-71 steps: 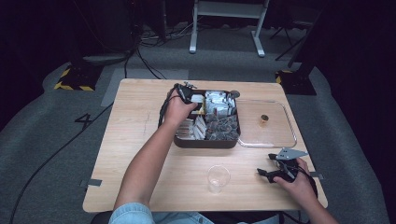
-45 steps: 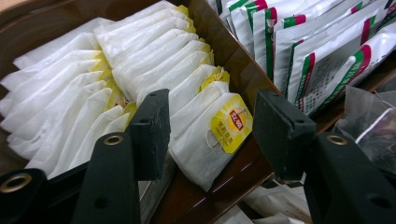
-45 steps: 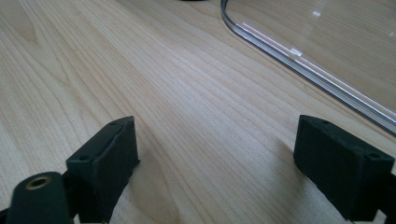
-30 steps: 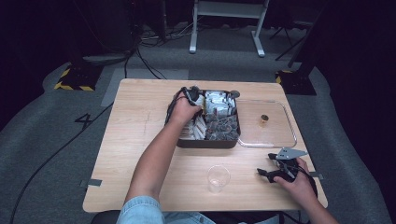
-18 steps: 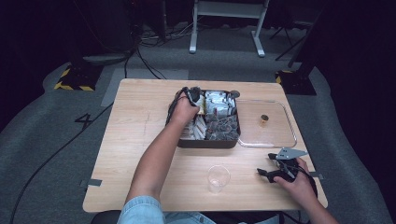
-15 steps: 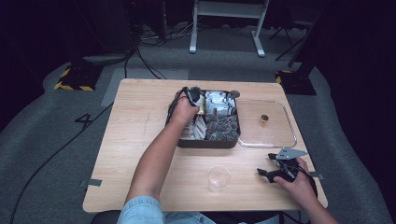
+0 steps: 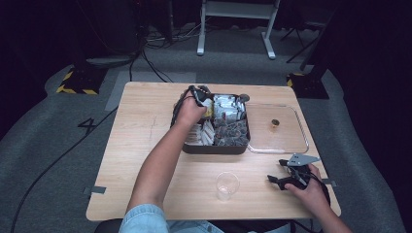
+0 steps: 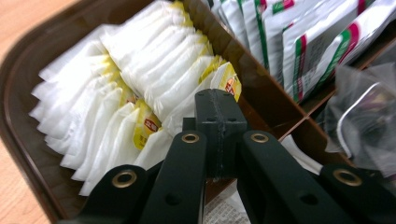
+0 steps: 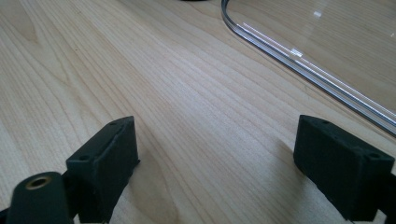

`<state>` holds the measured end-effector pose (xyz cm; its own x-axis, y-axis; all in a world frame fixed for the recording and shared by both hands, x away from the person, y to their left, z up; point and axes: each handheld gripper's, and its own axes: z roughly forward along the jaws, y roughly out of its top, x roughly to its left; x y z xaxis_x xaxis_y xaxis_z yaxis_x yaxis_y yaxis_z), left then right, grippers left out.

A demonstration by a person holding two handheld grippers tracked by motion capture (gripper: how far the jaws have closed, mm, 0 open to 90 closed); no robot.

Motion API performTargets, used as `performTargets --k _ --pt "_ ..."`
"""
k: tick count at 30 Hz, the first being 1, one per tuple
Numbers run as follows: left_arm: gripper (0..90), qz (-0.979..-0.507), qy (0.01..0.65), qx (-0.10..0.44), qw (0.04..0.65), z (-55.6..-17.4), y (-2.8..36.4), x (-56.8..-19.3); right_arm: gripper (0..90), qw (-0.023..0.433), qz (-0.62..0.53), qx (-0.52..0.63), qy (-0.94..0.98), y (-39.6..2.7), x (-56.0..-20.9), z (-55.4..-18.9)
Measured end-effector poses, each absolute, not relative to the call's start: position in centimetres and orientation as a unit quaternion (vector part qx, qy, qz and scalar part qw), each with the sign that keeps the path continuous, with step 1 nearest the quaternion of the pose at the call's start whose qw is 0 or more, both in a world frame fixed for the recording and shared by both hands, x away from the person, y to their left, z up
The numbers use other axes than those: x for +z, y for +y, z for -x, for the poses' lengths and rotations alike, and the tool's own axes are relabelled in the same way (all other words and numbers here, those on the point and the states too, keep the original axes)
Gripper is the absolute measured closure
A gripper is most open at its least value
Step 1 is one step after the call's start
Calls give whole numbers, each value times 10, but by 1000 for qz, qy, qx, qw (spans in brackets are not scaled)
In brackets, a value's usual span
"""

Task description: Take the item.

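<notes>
My left gripper (image 7: 200, 97) reaches into the back left compartment of a dark brown divided tray (image 7: 214, 148). In the left gripper view its jaws (image 8: 219, 96) are pressed together, shut on the top edge of a white tea bag with a yellow tag (image 8: 223, 80). That bag sits at the end of a row of like tea bags (image 8: 116, 93). My right gripper (image 7: 276, 171) rests on the table at the front right. Its jaws (image 9: 233, 158) stand wide open over bare wood with nothing between them.
The tray also holds white-and-green sachets (image 7: 227, 107) and dark packets (image 7: 231, 131). A clear lid (image 7: 291, 145) with a small brown knob (image 7: 274, 124) lies right of the tray. A clear plastic cup (image 7: 227, 185) stands near the front edge.
My left hand has shifted a little deeper toward the tray's back left compartment. The right hand and gripper have stayed where they were.
</notes>
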<state>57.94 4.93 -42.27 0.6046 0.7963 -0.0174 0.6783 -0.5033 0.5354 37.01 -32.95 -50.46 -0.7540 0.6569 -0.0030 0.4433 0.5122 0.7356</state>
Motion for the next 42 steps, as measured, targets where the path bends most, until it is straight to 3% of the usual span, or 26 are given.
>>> performTargets --k 22,42 --pt "900 -847 402 130 322 -551 64 -375 137 142 -321 376 858 -329 -505 -370" --pt "900 -844 353 123 385 -470 81 -333 137 140 -314 377 860 -330 -505 -371"
